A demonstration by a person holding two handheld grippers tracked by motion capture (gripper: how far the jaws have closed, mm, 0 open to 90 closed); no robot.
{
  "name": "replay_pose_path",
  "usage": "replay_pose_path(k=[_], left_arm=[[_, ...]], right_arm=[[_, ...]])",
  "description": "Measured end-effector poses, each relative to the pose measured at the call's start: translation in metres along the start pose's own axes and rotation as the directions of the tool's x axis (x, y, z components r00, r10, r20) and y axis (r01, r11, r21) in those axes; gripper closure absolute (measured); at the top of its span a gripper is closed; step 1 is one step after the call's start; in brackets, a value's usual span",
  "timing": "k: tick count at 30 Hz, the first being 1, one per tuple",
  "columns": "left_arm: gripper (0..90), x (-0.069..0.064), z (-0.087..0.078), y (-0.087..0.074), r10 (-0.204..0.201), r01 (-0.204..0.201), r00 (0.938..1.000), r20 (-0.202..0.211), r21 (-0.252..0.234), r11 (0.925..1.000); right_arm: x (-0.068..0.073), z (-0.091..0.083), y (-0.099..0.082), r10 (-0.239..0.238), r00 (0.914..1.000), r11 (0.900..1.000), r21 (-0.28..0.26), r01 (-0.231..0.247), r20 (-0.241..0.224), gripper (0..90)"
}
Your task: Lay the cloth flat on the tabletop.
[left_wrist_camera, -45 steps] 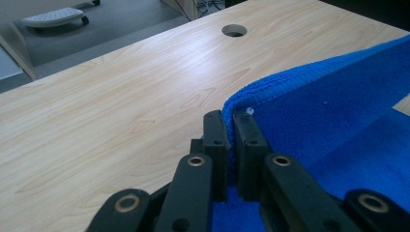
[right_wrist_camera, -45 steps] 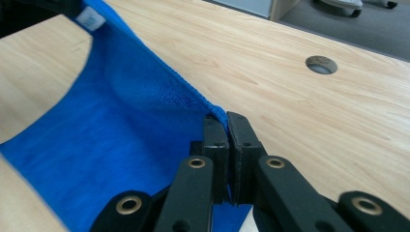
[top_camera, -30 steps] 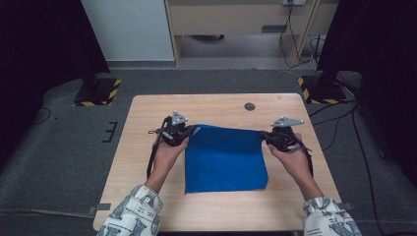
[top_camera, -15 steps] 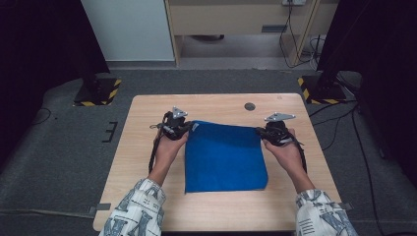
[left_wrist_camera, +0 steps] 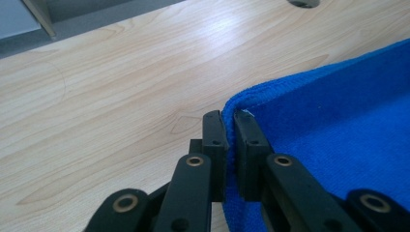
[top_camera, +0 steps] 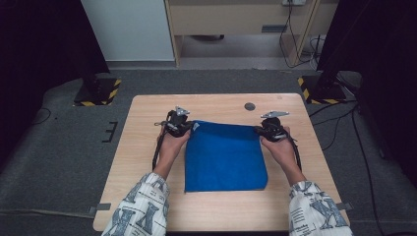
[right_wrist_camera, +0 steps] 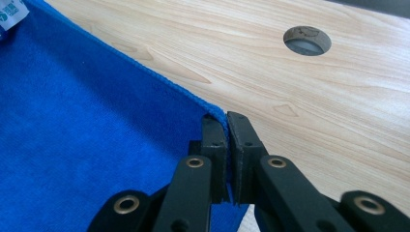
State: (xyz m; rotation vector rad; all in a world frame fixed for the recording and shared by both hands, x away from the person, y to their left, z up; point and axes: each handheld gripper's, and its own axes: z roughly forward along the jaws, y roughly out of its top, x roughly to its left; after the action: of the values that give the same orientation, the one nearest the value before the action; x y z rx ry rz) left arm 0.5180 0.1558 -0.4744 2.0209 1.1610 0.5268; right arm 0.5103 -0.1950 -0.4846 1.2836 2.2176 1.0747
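From the high view, a blue cloth (top_camera: 223, 157) lies flat in the middle of the wooden counter (top_camera: 142, 147). The left claw (top_camera: 183, 129) holds its far left corner, and the right claw (top_camera: 263, 132) holds the far right corner.

In the left gripper view, the jaws are clamped on the cloth's folded edge.

In the right gripper view, the jaws pinch the corner, and a round hole (right_wrist_camera: 307, 40) is in the counter beyond.
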Motion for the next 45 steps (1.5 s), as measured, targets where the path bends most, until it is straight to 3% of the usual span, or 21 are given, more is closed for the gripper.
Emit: replay_pose_path(k=[4, 5, 16, 20, 23, 26, 29, 35, 40, 45], left_arm=[[84.0, 0.001, 0.007, 0.001, 0.007, -0.007, 1.0000, 0.004, 0.015, 0.9999], [84.1, 0.002, 0.008, 0.001, -0.007, 0.007, 0.9999, 0.015, 0.015, 0.9999], [82.1, 0.004, 0.018, 0.003, 0.005, -0.005, 1.0000, -0.004, 0.024, 0.9997], [66.6, 0.012, 0.020, 0.001, -0.039, 0.039, 0.9992, -0.001, -0.006, 0.9992], [48.9, 0.016, 0.018, 0.001, -0.047, 0.046, 0.9988, -0.011, -0.044, 0.9980], [42.5, 0.018, 0.014, 0.003, -0.067, 0.066, 0.9976, -0.013, -0.088, 0.9939], [40.3, 0.018, 0.011, 0.005, -0.060, 0.059, 0.9982, -0.007, -0.105, 0.9927], [39.3, 0.010, 0.002, 0.009, -0.037, 0.035, 0.9992, -0.013, -0.100, 0.9944], [39.0, 0.003, -0.012, 0.014, -0.013, 0.012, 0.9999, -0.007, -0.118, 0.9929], [39.1, -0.006, -0.024, 0.011, 0.030, -0.031, 0.9995, -0.010, -0.122, 0.9920]], right_arm=[[-0.005, 0.008, 0.000, 0.006, 1.0000, 0.9998, 0.017, -0.007, 0.001, 86.1], [-0.006, 0.010, 0.000, 0.016, 0.9999, 0.9997, 0.016, -0.016, 0.002, 86.1], [-0.016, 0.023, 0.006, 0.072, 0.9973, 0.9972, 0.019, -0.073, 0.011, 84.0], [-0.019, 0.027, 0.009, 0.075, 0.9969, 0.9967, 0.030, -0.076, 0.023, 70.2], [-0.021, 0.024, 0.013, 0.084, 0.9956, 0.9964, -0.006, -0.084, 0.040, 50.2], [-0.021, 0.022, 0.014, 0.069, 0.9941, 0.9972, -0.034, -0.067, 0.083, 36.7], [-0.023, 0.023, 0.013, 0.099, 0.9928, 0.9943, -0.044, -0.097, 0.066, 25.7], [-0.025, 0.020, 0.013, 0.088, 0.9928, 0.9958, -0.030, -0.086, 0.081, 14.3], [-0.028, 0.013, 0.014, 0.092, 0.9940, 0.9952, -0.039, -0.090, 0.060, 13.8], [-0.034, 0.005, 0.013, 0.084, 0.9929, 0.9963, -0.024, -0.082, 0.084, 15.1]])
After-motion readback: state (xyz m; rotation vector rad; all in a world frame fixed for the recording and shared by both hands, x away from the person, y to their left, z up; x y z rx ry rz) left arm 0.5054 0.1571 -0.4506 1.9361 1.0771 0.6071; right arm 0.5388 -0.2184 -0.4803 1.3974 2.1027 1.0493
